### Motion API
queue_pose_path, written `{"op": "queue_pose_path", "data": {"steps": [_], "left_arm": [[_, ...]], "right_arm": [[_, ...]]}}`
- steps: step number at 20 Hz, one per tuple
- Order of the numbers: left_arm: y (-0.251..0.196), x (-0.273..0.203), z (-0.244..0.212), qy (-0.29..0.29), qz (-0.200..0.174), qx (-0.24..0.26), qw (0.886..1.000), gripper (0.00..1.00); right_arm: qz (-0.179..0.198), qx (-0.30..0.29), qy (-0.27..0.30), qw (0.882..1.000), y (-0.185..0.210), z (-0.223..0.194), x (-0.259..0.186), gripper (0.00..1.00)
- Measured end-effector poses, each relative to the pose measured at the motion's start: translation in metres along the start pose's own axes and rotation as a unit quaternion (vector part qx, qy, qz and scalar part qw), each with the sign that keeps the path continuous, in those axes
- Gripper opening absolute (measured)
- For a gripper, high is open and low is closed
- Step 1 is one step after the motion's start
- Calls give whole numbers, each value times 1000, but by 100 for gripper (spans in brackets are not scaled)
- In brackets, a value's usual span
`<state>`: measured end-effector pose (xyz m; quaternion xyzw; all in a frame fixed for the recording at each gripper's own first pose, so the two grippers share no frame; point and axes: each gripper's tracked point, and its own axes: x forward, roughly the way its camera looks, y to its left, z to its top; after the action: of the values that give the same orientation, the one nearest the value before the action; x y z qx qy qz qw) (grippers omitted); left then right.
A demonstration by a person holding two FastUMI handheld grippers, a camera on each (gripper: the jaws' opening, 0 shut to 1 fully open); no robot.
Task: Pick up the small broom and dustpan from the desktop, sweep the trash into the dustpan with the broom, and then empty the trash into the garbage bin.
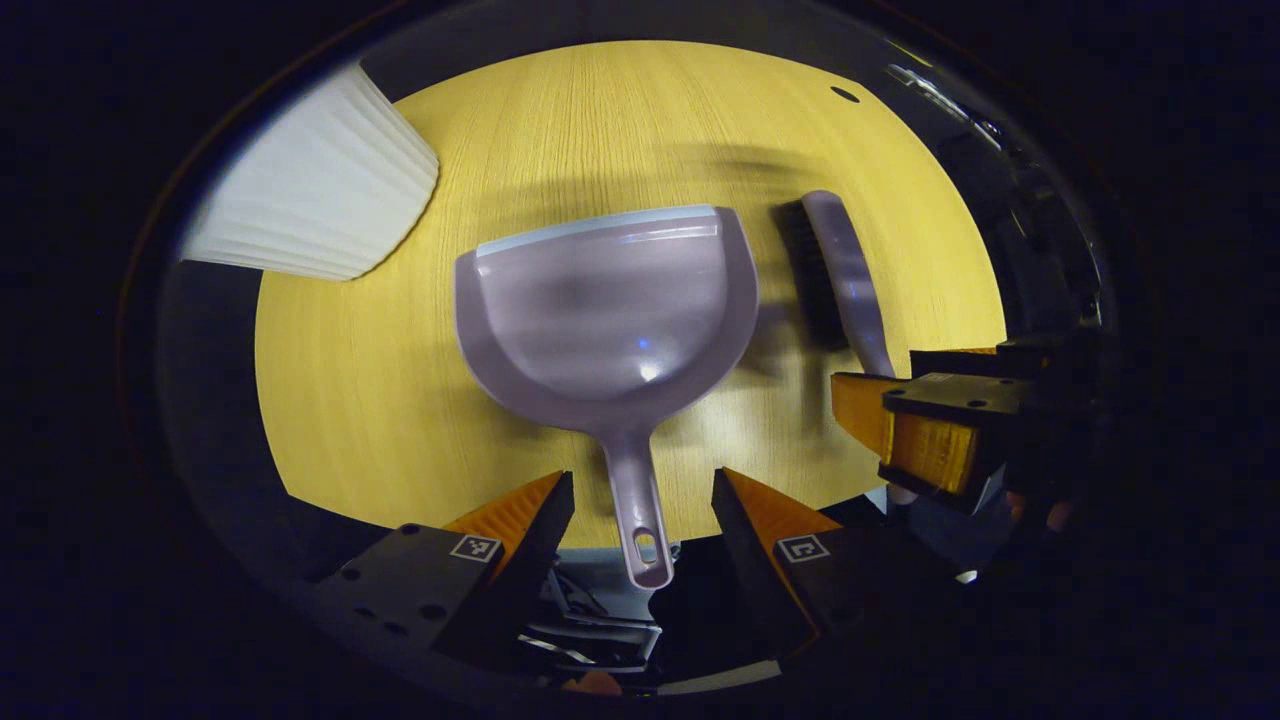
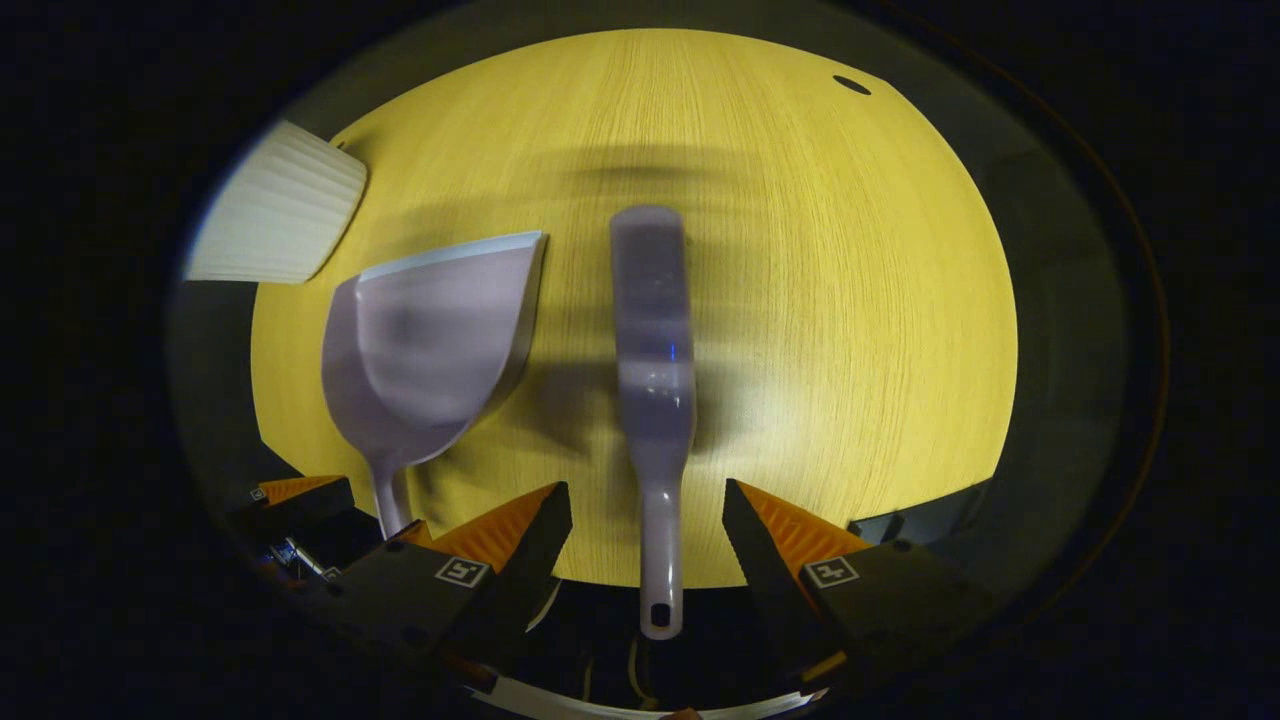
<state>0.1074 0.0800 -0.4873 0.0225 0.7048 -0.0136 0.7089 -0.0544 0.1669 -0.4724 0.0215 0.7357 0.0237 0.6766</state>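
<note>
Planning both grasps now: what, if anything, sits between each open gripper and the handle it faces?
Nothing visible. The dustpan handle lies between the left gripper fingers, and the broom handle between the right gripper fingers.

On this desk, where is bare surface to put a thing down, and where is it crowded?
Free: the wide bare wood right of the broom, out to the table edge, and the strip beyond both, toward the far edge. A smaller patch lies between the dustpan and the white ribbed bin. Crowded: the near edge, where both handles sit between the open left tool and right tool.
</note>
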Motion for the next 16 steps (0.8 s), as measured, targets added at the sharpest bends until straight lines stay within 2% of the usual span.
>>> {"op": "queue_pose_path", "data": {"steps": [1,4,6,8,10,13,14,16], "left_arm": [[1,-11,1,-15,5,2,1000,83],[-1,-42,1,-68,11,13,998,83],[-3,-62,3,-115,11,16,993,83],[-1,-83,6,-171,13,9,985,82],[-1,-110,13,-228,14,-16,973,82],[6,-151,24,-319,23,-21,947,82],[11,-166,26,-352,33,-19,935,83],[16,-199,28,-420,47,-10,906,83]], "right_arm": [[8,-6,-7,1000,3,1,-9,93],[27,-26,-46,998,9,5,-43,98],[42,-37,-96,994,16,14,-77,96],[56,-32,-179,982,23,34,-120,97],[72,-24,-278,958,31,58,-171,96],[70,-39,-405,911,28,77,-242,96],[74,-41,-444,892,29,81,-266,96],[70,-45,-518,851,33,72,-284,95]]}}
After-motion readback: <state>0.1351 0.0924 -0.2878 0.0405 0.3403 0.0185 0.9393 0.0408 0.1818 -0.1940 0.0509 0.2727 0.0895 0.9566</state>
